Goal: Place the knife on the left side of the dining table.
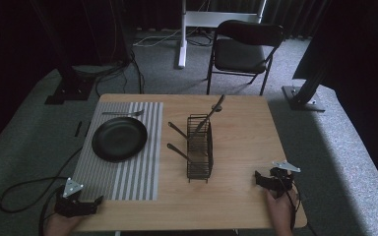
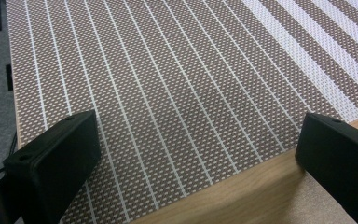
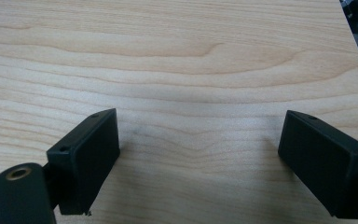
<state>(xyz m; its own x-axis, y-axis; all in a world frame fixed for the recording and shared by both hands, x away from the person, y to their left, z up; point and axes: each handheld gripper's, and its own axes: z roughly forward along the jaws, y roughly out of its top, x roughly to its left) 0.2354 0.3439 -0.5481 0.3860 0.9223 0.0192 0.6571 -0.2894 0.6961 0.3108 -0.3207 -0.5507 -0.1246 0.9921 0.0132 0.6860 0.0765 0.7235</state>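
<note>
Left gripper (image 1: 97, 200), jaws spread wide with nothing between them, rests at the near left corner of the striped woven placemat (image 1: 123, 162). The round black plate (image 1: 119, 138) lies on that mat, well ahead of it. The black wire cutlery basket (image 1: 199, 147) stands mid-table, holding dark-handled utensils (image 1: 178, 131), between both grippers. Right gripper (image 1: 257, 177), jaws likewise released, sits on the bare wooden table (image 1: 246, 128) at the near right, well apart from the basket.
</note>
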